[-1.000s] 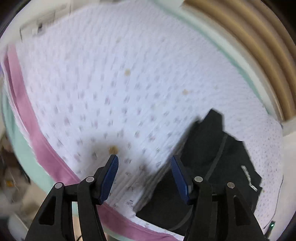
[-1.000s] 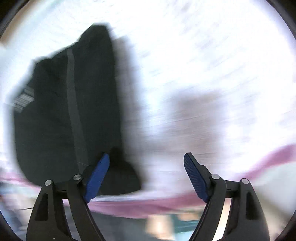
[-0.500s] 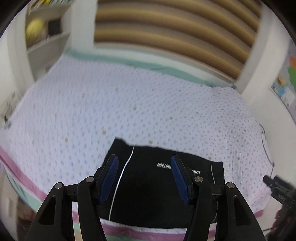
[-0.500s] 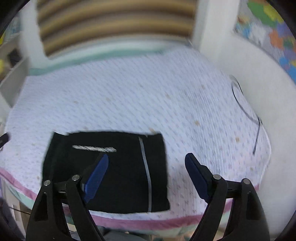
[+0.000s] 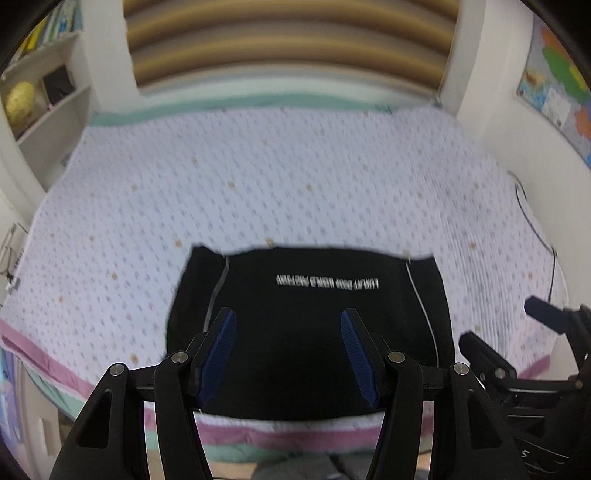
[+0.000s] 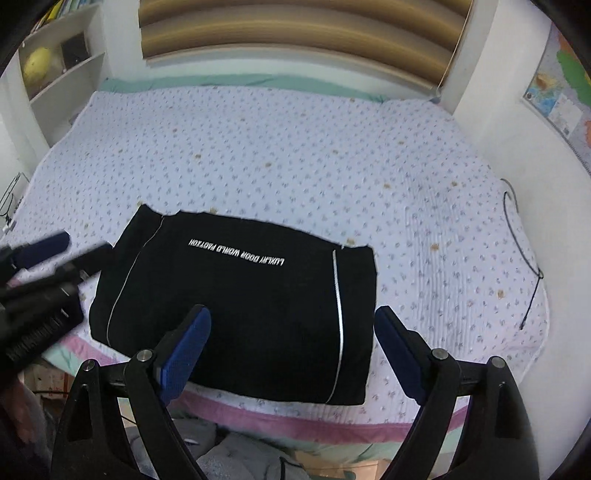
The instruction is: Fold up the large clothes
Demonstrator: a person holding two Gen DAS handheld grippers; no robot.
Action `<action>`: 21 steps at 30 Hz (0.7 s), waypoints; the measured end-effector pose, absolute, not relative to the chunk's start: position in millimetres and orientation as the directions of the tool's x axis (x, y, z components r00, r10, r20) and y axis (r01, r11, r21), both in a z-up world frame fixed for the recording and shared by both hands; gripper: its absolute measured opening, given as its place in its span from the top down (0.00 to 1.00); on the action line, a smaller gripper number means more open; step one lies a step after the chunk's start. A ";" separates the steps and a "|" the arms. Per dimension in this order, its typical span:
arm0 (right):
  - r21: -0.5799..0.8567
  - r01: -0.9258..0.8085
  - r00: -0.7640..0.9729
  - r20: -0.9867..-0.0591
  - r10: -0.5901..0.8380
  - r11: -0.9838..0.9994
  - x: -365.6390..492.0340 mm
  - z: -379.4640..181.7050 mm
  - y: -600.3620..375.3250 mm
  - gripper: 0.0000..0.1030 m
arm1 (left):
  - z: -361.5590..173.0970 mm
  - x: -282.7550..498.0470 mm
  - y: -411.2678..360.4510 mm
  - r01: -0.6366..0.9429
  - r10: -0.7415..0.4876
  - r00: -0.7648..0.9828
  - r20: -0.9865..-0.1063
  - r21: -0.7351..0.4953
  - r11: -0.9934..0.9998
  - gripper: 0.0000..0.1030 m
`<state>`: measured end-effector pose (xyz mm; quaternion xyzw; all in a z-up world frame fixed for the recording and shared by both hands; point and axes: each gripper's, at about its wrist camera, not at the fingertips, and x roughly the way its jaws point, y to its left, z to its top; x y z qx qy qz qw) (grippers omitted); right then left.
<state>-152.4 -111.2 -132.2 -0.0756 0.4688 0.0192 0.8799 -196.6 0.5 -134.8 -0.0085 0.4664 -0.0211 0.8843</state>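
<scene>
A black garment (image 5: 306, 332) (image 6: 240, 295) with white lettering and thin pale stripes lies folded into a flat rectangle at the near edge of the bed. Both grippers hover above it and touch nothing. My left gripper (image 5: 288, 314) is open, its blue pads (image 5: 221, 343) apart with only air between them. It also shows at the left of the right wrist view as a blurred left gripper (image 6: 55, 254). My right gripper (image 6: 292, 314) stands wide open over the garment's right half. In the left wrist view the right gripper (image 5: 535, 332) appears at the right edge.
The bed carries a white dotted quilt (image 6: 295, 147) with a pink border (image 6: 332, 424) over a teal sheet. A dark cable (image 6: 524, 266) trails along the quilt's right side by the wall. A shelf (image 6: 62, 70) stands at the back left, and a striped blind (image 6: 295, 33) hangs behind the bed.
Both grippers have risen and drawn back from the quilt, and their views have swung level, so the whole bed shows. The folded garment lies still. The right jaws stand slightly wider.
</scene>
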 end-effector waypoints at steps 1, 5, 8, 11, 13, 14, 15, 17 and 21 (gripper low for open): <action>-0.116 -0.106 0.560 -0.828 -0.038 0.988 -152.5 -133.4 -110.1 0.12 | -139.8 -196.5 -1.1 0.029 -0.036 0.556 -0.830 -0.023 0.999 0.42; -0.143 -0.097 0.576 -0.815 -0.061 0.985 -156.2 -131.1 -108.8 0.12 | -147.9 -197.8 -12.6 0.009 0.059 0.564 -0.823 0.078 0.997 0.42; -0.163 -0.088 0.587 -0.806 -0.080 0.983 -159.7 -127.0 -111.8 0.12 | -147.4 -200.3 -12.7 0.010 0.047 0.574 -0.817 0.065 0.998 0.42; -0.159 -0.088 0.592 -0.802 -0.077 0.983 -161.5 -125.5 -114.9 0.12 | -146.0 -201.0 -13.1 0.037 0.010 0.587 -0.810 0.039 0.999 0.37; -0.159 -0.090 0.598 -0.798 -0.075 0.983 -162.8 -124.9 -115.4 0.12 | -145.7 -202.2 -12.7 0.054 -0.040 0.589 -0.807 -0.011 0.999 0.36; -0.162 -0.089 0.602 -0.795 -0.077 0.983 -163.6 -124.3 -115.1 0.12 | -145.9 -203.6 -12.3 0.057 -0.059 0.592 -0.804 -0.032 0.998 0.36; -0.164 -0.088 0.605 -0.792 -0.078 0.983 -164.1 -123.9 -115.6 0.12 | -145.7 -204.3 -12.0 0.052 -0.057 0.596 -0.801 -0.032 0.998 0.36; -0.161 -0.086 0.610 -0.789 -0.076 0.983 -165.4 -123.6 -117.7 0.12 | -146.5 -204.3 -12.9 0.056 -0.059 0.599 -0.798 -0.031 0.998 0.36; -0.156 -0.083 0.609 -0.790 -0.073 0.984 -165.7 -124.6 -119.3 0.12 | -146.5 -205.5 -15.2 0.064 -0.053 0.612 -0.789 -0.017 0.998 0.36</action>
